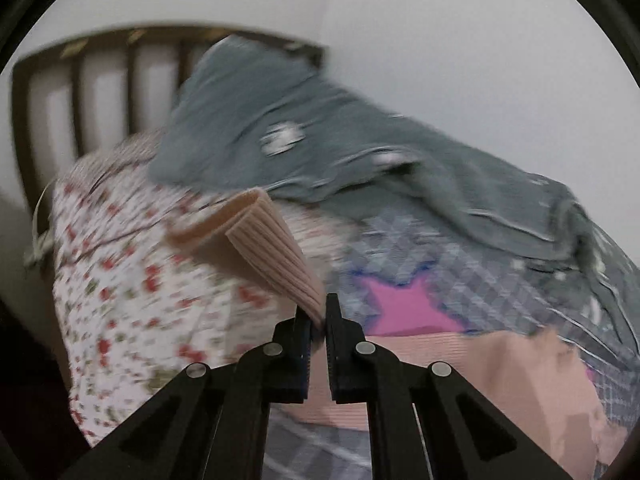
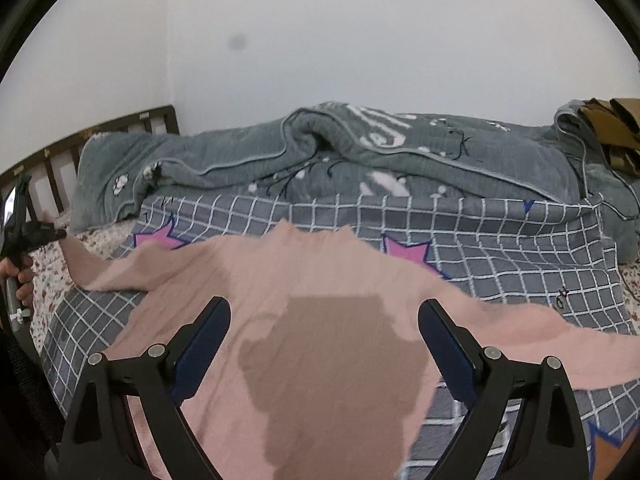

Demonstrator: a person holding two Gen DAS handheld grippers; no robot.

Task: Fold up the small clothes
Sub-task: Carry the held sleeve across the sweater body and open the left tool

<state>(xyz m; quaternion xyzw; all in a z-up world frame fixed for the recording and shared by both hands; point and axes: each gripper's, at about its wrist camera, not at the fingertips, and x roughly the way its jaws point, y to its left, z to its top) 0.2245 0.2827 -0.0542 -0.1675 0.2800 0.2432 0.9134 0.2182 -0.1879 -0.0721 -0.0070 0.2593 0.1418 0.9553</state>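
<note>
A pink ribbed top [image 2: 320, 320] lies spread on the checked bedsheet [image 2: 500, 248], a darker brown patch on its front. My left gripper [image 1: 318, 312] is shut on the cuff end of its left sleeve [image 1: 264, 252], which stands lifted above the bed. In the right wrist view that same left gripper [image 2: 56, 234] shows at the far left with the sleeve stretched from it. My right gripper [image 2: 324, 308] hangs open over the top's body, its fingers [image 2: 208, 332] wide apart with nothing pinched between them.
A rumpled grey blanket [image 2: 320, 152] runs along the back of the bed against the white wall. A floral cloth [image 1: 132, 280] covers the left end by the wooden slatted bed frame [image 1: 80, 92]. A tan item [image 2: 616, 128] lies at the far right. A hand [image 2: 16, 276] holds the left gripper's handle.
</note>
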